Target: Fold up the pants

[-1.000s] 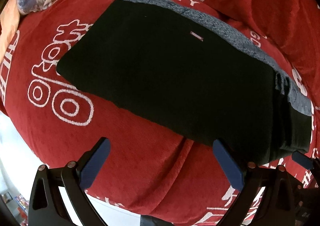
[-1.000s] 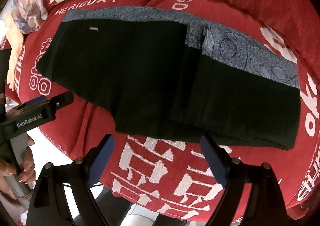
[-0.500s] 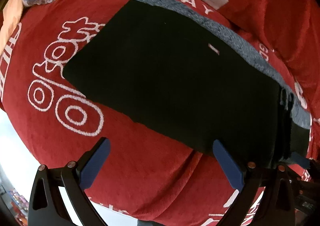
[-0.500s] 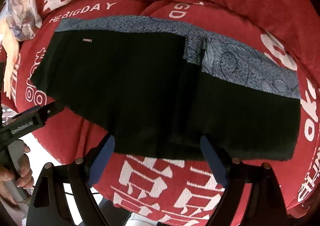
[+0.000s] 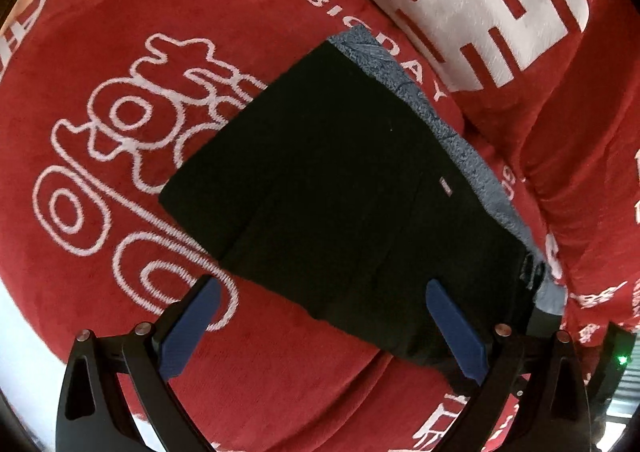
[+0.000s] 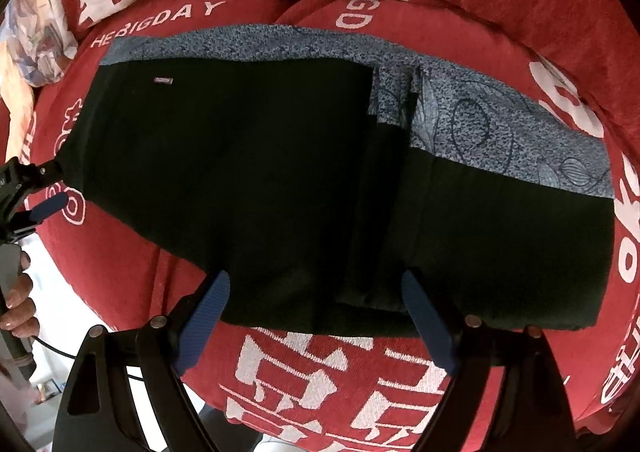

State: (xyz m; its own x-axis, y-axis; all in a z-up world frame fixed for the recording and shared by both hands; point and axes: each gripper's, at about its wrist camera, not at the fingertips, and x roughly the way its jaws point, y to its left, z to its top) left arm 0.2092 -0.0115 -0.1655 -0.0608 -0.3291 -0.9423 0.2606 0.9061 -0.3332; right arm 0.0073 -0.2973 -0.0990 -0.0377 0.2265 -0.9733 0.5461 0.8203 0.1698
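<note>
Black pants (image 6: pixel 280 180) with a blue patterned band (image 6: pixel 500 132) along the far edge lie flat, partly folded over, on a red sofa. In the left wrist view the pants (image 5: pixel 340 192) run diagonally. My left gripper (image 5: pixel 320 332) is open and empty, its fingers straddling the pants' near edge just above it. It also shows at the left edge of the right wrist view (image 6: pixel 44 192). My right gripper (image 6: pixel 316 324) is open and empty over the pants' near hem.
The red sofa cover (image 5: pixel 100 212) has white printed characters. A red and white cushion (image 5: pixel 480 0) leans at the back. A patterned pillow (image 6: pixel 36 44) lies at the far left. The sofa's front edge drops to a pale floor (image 5: pixel 12 312).
My left gripper has swung left and closer, so the pants now lie more to its right. My right gripper has moved slightly forward over the hem. Both stay open.
</note>
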